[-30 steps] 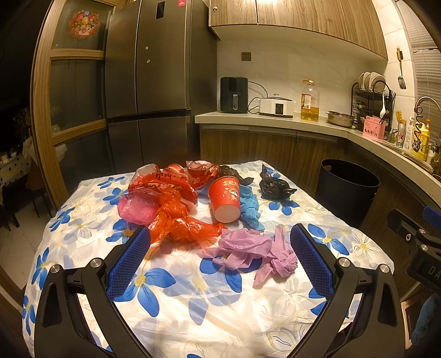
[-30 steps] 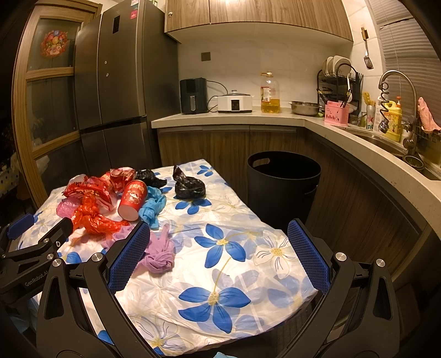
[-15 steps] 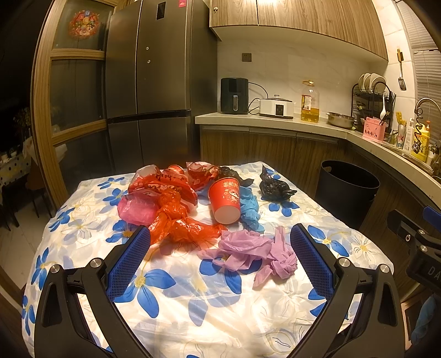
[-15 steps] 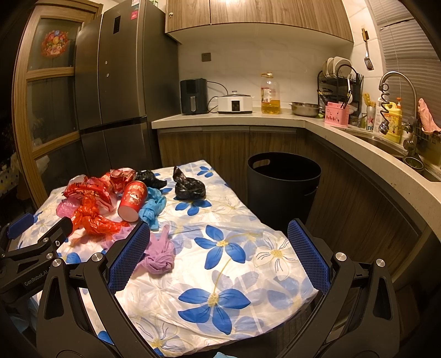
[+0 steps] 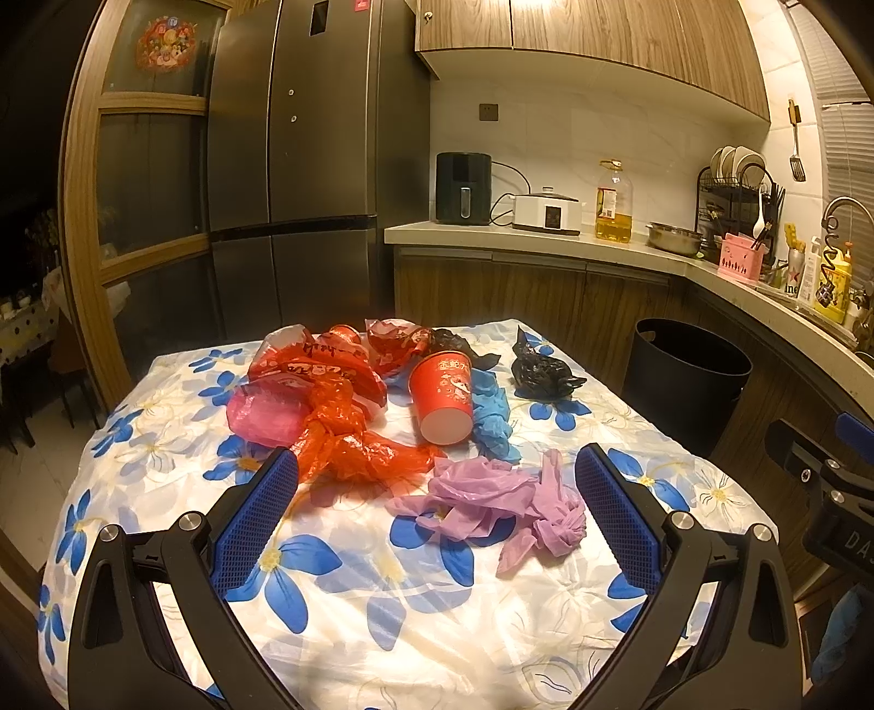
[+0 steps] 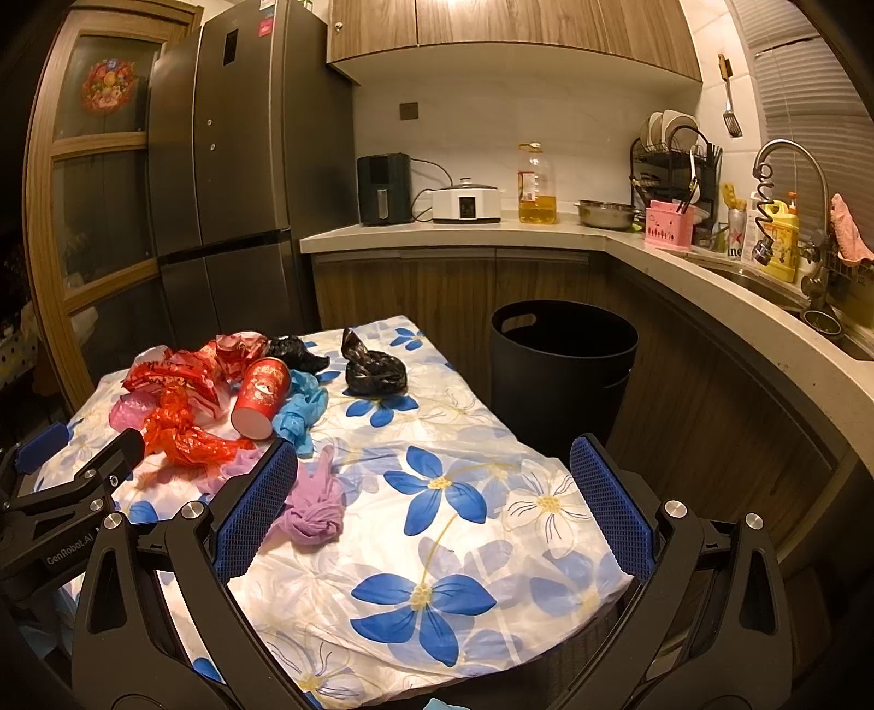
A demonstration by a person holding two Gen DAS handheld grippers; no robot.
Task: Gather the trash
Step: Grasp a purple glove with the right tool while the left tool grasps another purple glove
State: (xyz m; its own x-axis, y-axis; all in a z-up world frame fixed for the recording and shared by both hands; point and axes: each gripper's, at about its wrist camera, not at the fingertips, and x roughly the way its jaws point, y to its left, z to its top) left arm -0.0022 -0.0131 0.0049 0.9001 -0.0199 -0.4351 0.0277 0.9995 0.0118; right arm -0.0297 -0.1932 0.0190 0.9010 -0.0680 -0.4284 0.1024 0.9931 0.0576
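Kitchen tabletop (image 5: 382, 573), littered. Both grippers' fingers spread, empty. Left gripper (image 5: 437, 510): pinch purple glove (image 5: 491, 500) at its bunched knot; bin (image 6: 562, 355) right.

Warm, dim indoor light falls from under the cabinets (image 5: 590, 43); fisheye bends the edges, corners go black, focus stays sharp.

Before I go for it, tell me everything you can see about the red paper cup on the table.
The red paper cup lies tipped on its side on the flowered tablecloth, white base toward the cameras, mouth pointing away. It looks like printed paper, red with gold and white decoration, not crushed. The crumpled blue glove rests against one side; red plastic bags crowd the other. Neither gripper touches it.
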